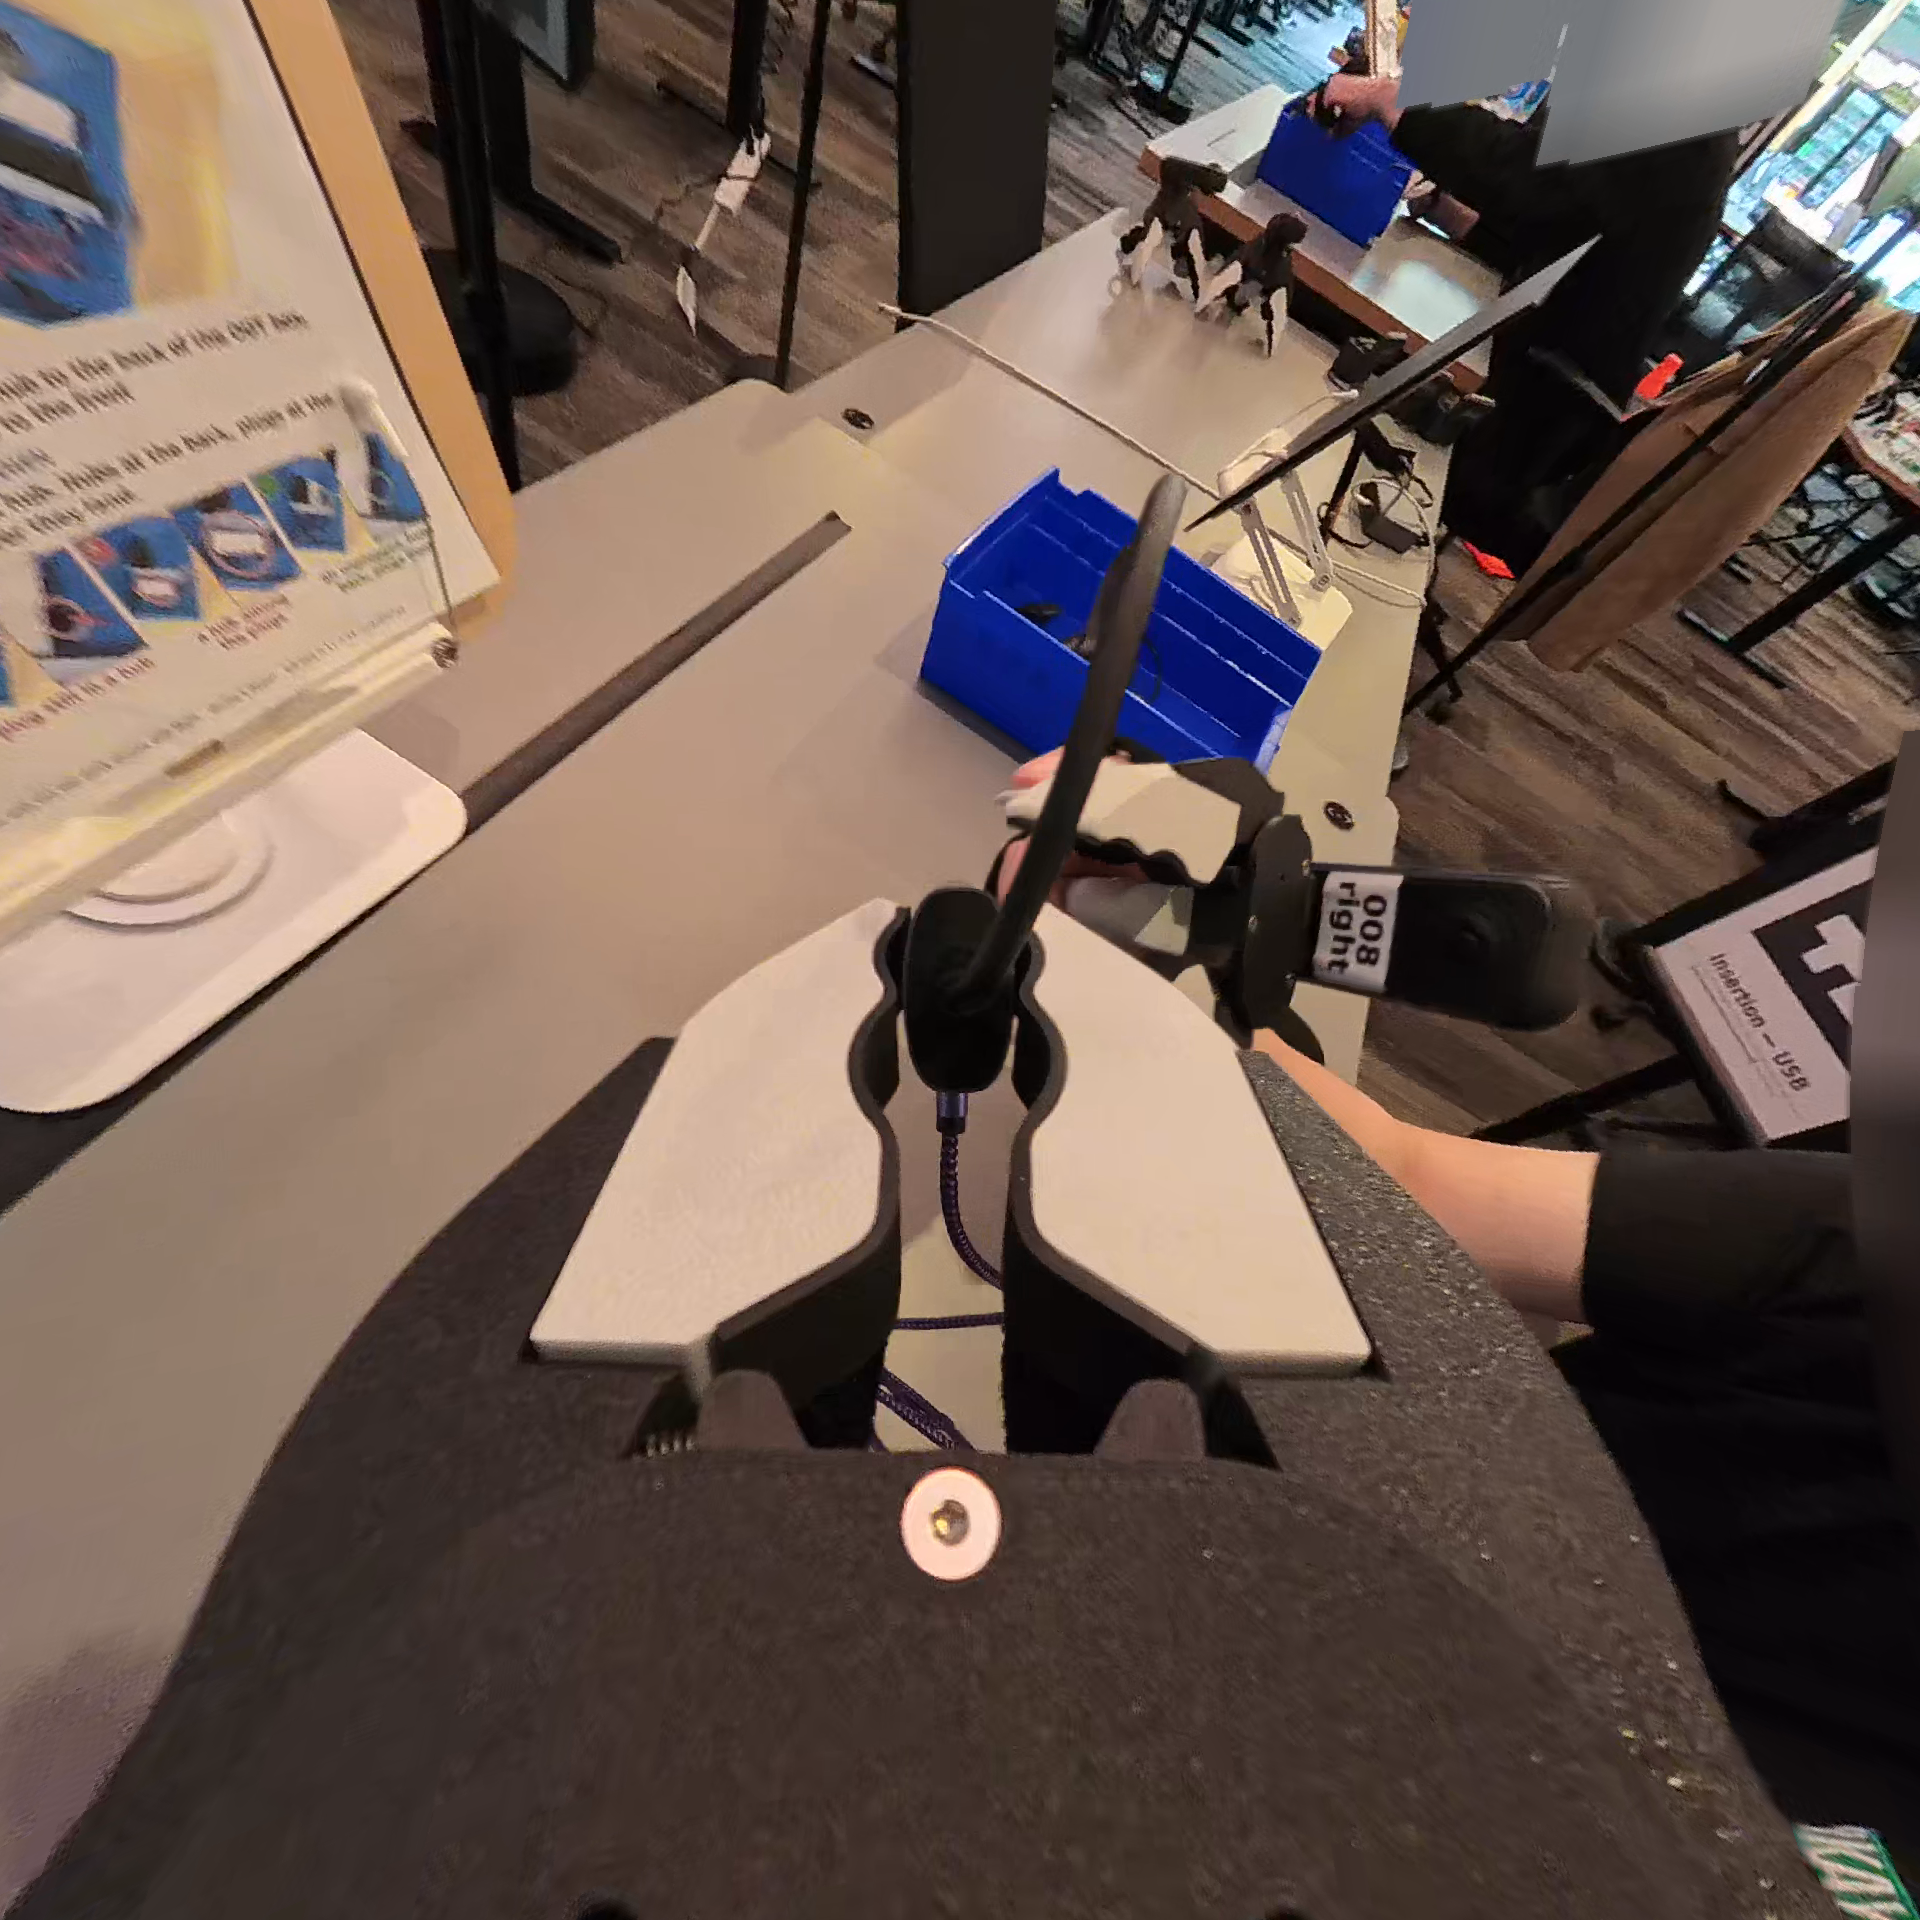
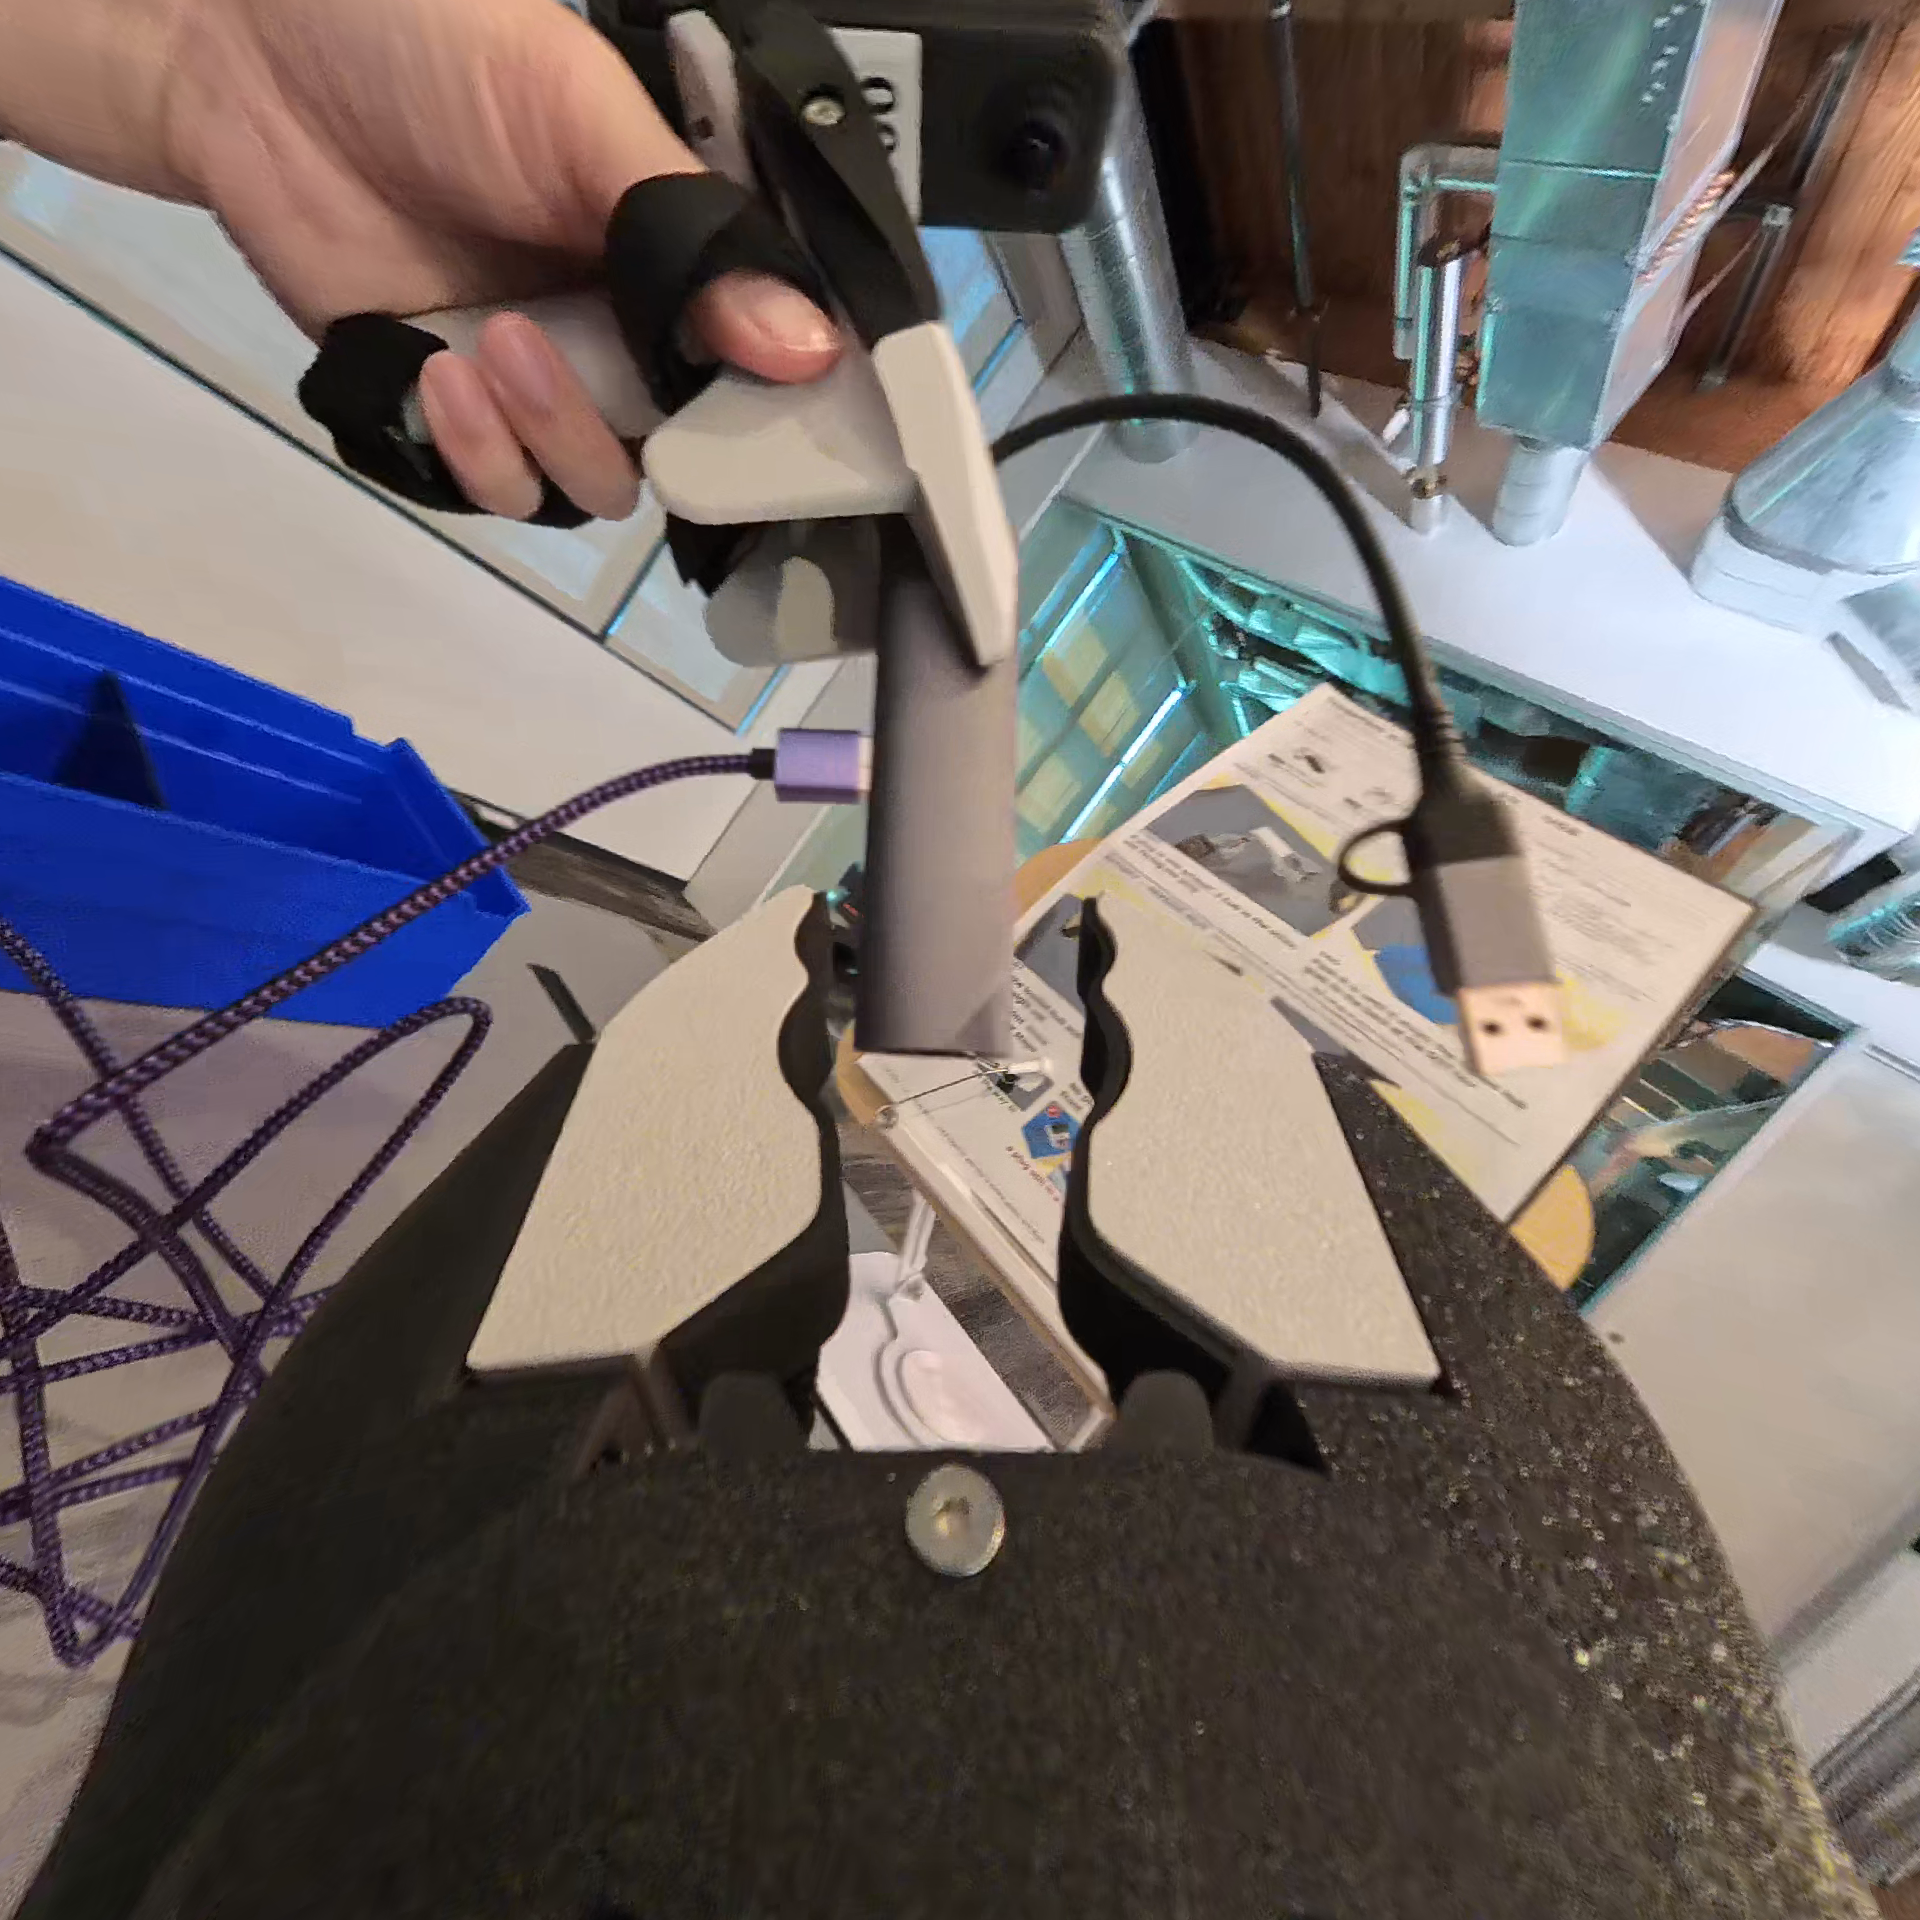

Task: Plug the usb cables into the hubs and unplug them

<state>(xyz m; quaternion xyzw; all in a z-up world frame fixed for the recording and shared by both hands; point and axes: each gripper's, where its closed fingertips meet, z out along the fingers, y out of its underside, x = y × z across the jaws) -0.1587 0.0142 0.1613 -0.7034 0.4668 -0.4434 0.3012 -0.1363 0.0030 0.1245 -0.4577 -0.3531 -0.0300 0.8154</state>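
Note:
My left gripper (image 1: 961, 935) is shut on a dark grey USB hub (image 1: 956, 997), held above the grey table (image 1: 623, 935). A purple braided cable (image 1: 961, 1195) is plugged into the hub and hangs below it. In the right wrist view the left gripper (image 2: 940, 582) holds the hub (image 2: 935, 831) upright, with the purple plug (image 2: 821, 764) in the hub's side. The hub's own black lead arcs over to a dangling USB plug (image 2: 1496, 935). My right gripper (image 2: 956, 977) is open, its tips on either side of the hub's lower end. It also shows in the left wrist view (image 1: 1132, 831).
A blue bin (image 1: 1112, 623) stands behind the grippers; it shows at the left in the right wrist view (image 2: 208, 831). The purple cable lies in loose coils (image 2: 156, 1247) on the table. An instruction sheet on a stand (image 1: 208, 468) is at the left. A person works at a far table. My hands' fingertips stand some 6 cm from each other.

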